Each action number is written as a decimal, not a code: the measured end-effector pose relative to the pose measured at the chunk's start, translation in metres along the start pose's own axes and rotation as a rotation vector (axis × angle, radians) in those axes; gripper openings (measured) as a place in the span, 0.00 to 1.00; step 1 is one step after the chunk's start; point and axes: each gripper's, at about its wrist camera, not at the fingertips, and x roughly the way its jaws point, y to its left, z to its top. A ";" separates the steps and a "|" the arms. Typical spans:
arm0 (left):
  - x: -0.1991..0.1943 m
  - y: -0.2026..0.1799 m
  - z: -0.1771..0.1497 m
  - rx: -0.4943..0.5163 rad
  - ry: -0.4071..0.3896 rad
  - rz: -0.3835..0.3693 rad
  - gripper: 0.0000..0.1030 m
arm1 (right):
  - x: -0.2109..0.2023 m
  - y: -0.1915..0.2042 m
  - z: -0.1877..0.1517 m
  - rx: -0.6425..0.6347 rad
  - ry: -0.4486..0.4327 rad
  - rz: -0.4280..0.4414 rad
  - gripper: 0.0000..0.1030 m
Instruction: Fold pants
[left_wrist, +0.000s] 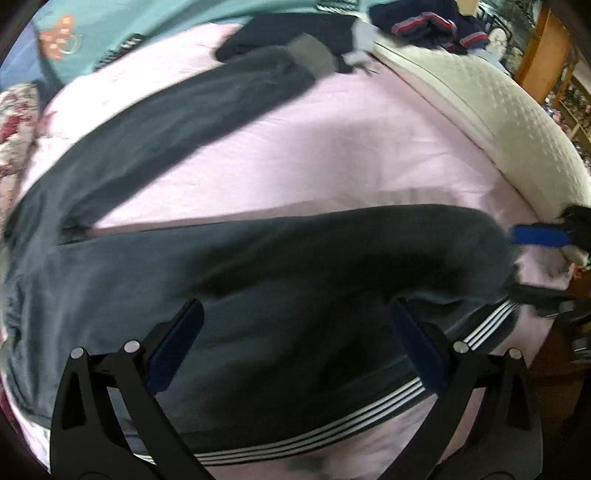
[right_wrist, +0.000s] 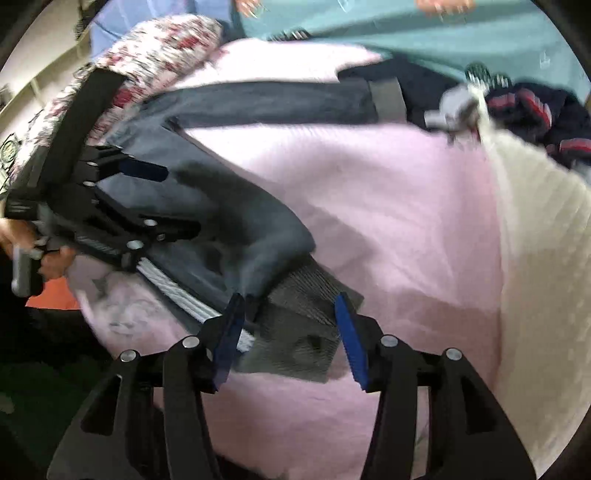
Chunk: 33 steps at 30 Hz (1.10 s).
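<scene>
**Soft pants, two open grippers at the near leg**

Clearly spread in a V over the pink sheet (left_wrist: 332, 147), the dark grey pants (left_wrist: 258, 266) fill the lower half of the left wrist view, one leg running to the upper middle of the frame. The left gripper (left_wrist: 295, 339) hovers with its jaws wide apart above the near leg, holding nothing. The right gripper (right_wrist: 291, 332), at the bottom centre of its own view, is likewise spread, straddling the ribbed cuff (right_wrist: 303, 321).

The fabric looks light, limp and likely to sag, so it probably wants pinching at firm edges: the cuff and the white-striped side seam (left_wrist: 332, 428).

Motion blur smears both views. The waistband runs off the left edge, and whether any pad touches cloth cannot be told.
</scene>
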 end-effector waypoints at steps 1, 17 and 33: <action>-0.001 0.007 -0.003 -0.012 -0.001 0.015 0.98 | -0.005 0.004 0.001 -0.023 -0.017 0.013 0.49; -0.022 0.103 -0.006 -0.093 -0.039 0.025 0.98 | -0.025 -0.006 0.057 -0.019 -0.038 0.079 0.63; -0.022 0.344 0.048 -0.203 -0.096 0.337 0.98 | 0.164 -0.003 0.289 -0.273 -0.026 -0.008 0.66</action>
